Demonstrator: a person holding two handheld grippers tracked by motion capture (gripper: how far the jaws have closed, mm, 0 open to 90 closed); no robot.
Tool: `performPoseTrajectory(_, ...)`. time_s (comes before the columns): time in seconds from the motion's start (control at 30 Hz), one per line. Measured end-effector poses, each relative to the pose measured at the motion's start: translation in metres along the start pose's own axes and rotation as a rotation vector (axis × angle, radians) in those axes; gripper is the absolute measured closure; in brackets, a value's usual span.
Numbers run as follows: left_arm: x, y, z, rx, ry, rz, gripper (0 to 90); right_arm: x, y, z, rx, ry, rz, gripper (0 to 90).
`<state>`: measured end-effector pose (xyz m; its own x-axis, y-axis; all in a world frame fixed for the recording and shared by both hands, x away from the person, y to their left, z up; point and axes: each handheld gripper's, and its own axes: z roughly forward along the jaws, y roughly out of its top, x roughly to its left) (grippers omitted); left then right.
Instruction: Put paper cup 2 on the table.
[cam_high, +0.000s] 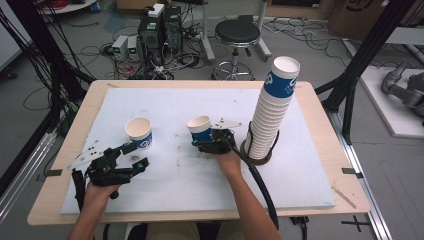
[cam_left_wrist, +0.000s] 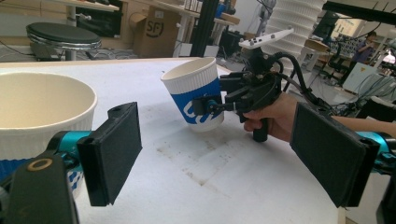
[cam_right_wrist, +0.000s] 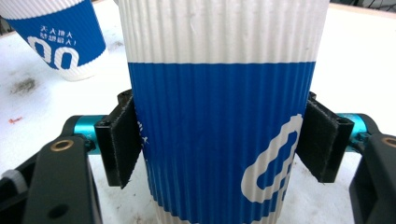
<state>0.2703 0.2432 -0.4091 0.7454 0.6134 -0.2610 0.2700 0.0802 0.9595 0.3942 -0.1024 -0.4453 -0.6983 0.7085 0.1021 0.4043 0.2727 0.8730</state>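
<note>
A: Right gripper (cam_high: 207, 141) status?

B: Jaws clamped on a blue-and-white paper cup (cam_high: 201, 130). In the right gripper view both black pads press the ribbed wall of that cup (cam_right_wrist: 219, 116), one each side, on the blue band.

A: Cup position?

B: Near the middle of the white board (cam_high: 165, 107) on the worktop (cam_high: 345, 180), just left of the tall cup stack (cam_high: 272, 110). In the left gripper view the held cup (cam_left_wrist: 196, 95) leans, rim tipped away from the right gripper (cam_left_wrist: 219, 106). Can't tell if its base touches the board.

A: Left gripper (cam_high: 132, 155)?

B: Jaws released, wide apart, nothing between them. In the left gripper view, bare board (cam_left_wrist: 210, 177) shows between the two pads.

A: Second cup?

B: Standing upright on the board, open end up, at the left: second cup (cam_high: 139, 132). It's just beyond the left gripper's far jaw, near but not gripped. In the left gripper view it sits outside the left-hand pad: second cup (cam_left_wrist: 42, 112). In the right gripper view it appears at top left: second cup (cam_right_wrist: 60, 37).

A: Stack?

B: Nested cups in a dark holder (cam_high: 256, 152) at the right of the board, leaning slightly to the right at the top. Right gripper's cable (cam_high: 260, 185) trails back past the forearm toward the worktop's near edge.

A: Hands?

B: Left hand (cam_high: 100, 192) grips the left gripper's handle at the near left of the board; right hand (cam_high: 230, 162) sits behind the right gripper.
</note>
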Motion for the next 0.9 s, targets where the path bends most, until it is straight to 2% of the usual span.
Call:
performPoseTrajectory(0.27,-0.001,0.001,-0.002,-0.001,0.003,0.004,16.5,0.000,0.001,-0.003,0.035,-0.002,0.005,24.9)
performPoseTrajectory(0.47,-0.002,0.001,-0.004,-0.004,0.004,0.008,16.7,0.004,0.003,-0.013,0.096,-0.015,-0.049,23.9)
performPoseTrajectory(0.7,-0.003,0.001,-0.007,-0.005,0.010,0.008,16.7,0.002,0.002,-0.019,0.133,-0.012,-0.066,20.3)
performPoseTrajectory(0.9,-0.004,0.001,-0.010,-0.005,0.015,0.011,16.7,0.004,0.002,-0.022,0.200,0.001,-0.088,17.4)
